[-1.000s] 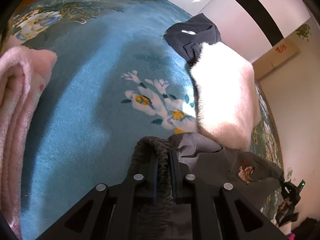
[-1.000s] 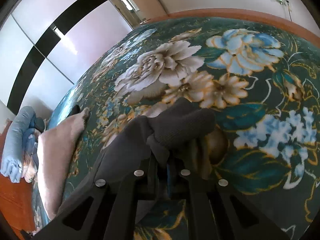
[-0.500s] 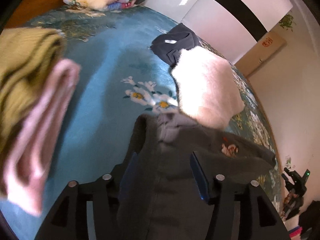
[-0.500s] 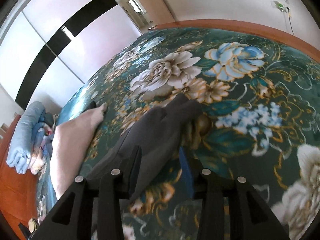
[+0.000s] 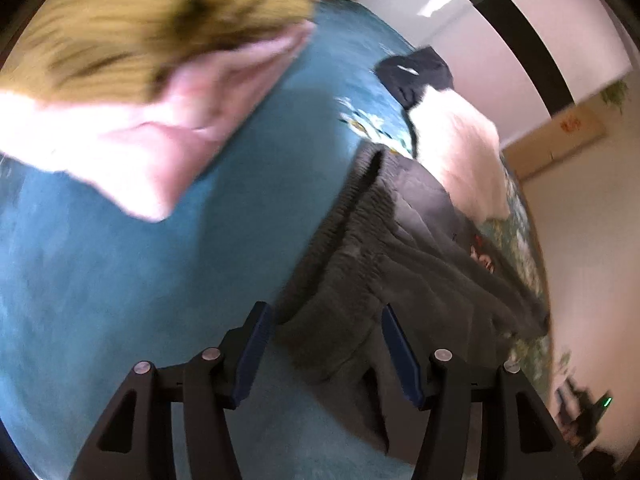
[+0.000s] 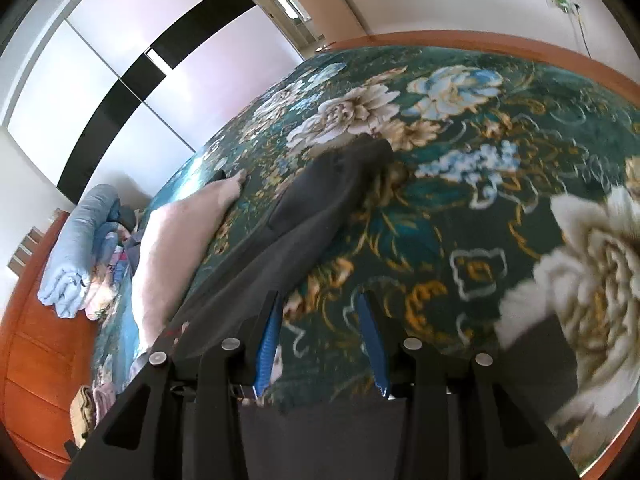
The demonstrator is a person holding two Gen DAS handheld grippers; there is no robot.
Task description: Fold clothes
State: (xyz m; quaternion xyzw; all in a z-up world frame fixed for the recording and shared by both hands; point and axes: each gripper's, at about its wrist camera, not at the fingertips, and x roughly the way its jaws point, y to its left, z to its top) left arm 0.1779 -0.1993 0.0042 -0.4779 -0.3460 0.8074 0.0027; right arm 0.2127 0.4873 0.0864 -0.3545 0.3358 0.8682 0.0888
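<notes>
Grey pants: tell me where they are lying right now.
The grey pants lie on the blue blanket ahead of the open left gripper, beside the fluffy white garment.

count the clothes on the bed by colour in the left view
grey: 1, pants
pink: 1, folded piece
yellow-green: 1, piece on the pink one
white: 1, fluffy piece
black: 1, garment
total: 5

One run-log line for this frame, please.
left gripper: open, over waistband | right gripper: open, empty | dark grey trousers: spread flat on floral blanket | fold: not yet done
</notes>
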